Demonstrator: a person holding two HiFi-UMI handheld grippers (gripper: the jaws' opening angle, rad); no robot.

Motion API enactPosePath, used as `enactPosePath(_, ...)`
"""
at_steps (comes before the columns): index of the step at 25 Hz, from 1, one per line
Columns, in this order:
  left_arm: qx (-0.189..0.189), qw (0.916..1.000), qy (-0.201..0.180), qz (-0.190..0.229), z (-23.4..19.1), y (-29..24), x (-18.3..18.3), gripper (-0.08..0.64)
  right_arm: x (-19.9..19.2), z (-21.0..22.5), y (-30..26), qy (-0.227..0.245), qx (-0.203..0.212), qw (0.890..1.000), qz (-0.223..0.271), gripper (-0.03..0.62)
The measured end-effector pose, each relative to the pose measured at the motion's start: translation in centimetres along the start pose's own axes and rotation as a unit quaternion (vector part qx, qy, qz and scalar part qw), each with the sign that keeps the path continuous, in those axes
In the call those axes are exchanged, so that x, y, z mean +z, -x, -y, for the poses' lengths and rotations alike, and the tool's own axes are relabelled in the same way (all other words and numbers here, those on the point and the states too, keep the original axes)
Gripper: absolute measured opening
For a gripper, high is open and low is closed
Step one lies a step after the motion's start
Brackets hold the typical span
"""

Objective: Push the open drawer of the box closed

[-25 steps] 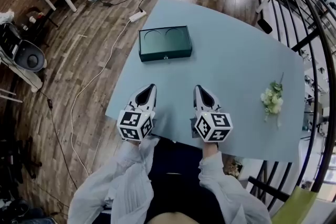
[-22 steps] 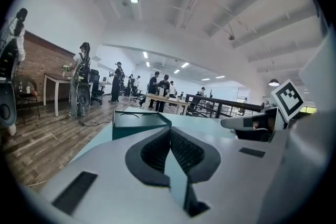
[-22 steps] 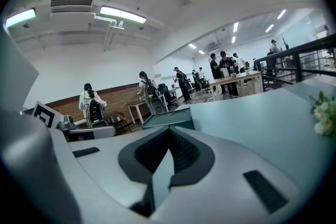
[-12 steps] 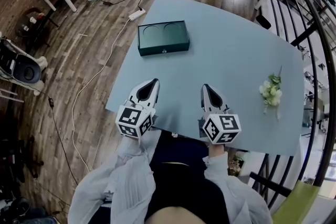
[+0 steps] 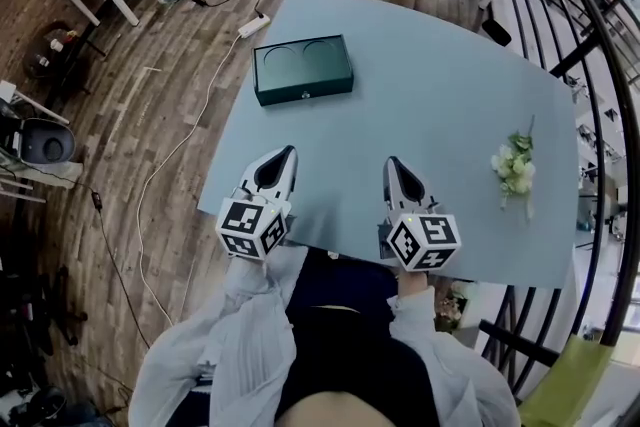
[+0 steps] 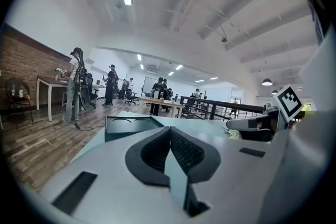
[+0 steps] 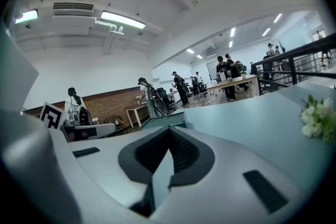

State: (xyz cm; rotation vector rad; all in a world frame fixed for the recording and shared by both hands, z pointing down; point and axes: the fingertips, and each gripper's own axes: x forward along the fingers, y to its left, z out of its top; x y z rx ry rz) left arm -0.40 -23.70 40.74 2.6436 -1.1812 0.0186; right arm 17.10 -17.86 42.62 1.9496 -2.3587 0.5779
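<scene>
The tabletop (image 5: 450,105) is smooth, matt and pale blue. Near its far left corner the box (image 5: 303,70) has a dark green skin with a faint satin sheen. The left gripper (image 5: 285,153) and right gripper (image 5: 392,163) have smooth white plastic shells, and their pads (image 6: 185,150) look like dark ribbed rubber. The sleeves (image 5: 235,335) are pale creased cloth. The floor (image 5: 140,125) is dull-grained wood planks.

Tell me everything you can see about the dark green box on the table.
The dark green box is a low, matte-looking rectangular case. Its top shows two round outlines side by side, and a small pale knob sits at the middle of its front face. It lies flat near the far left corner of the blue-grey table, and nothing else touches it.
</scene>
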Motion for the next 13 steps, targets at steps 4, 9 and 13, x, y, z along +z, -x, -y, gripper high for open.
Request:
enactPosePath(4, 0.002, 1.0, 0.003, -0.003, -0.05, 0.01, -0.45, 0.015, -0.51, -0.16, -0.12, -0.003, 0.003, 1.0, -0.006, 0.006)
enactPosePath(9, 0.008, 0.9999, 0.008, -0.01, -0.33, 0.17, -1.02, 0.015, -0.86, -0.26, -0.42, -0.01, 0.007, 1.0, -0.013, 0.006)
enactPosePath(13, 0.009, 0.9999, 0.008, -0.011, -0.54, 0.22, -1.08, 0.016, -0.99, -0.34, -0.63, -0.012, 0.009, 1.0, -0.015, 0.006)
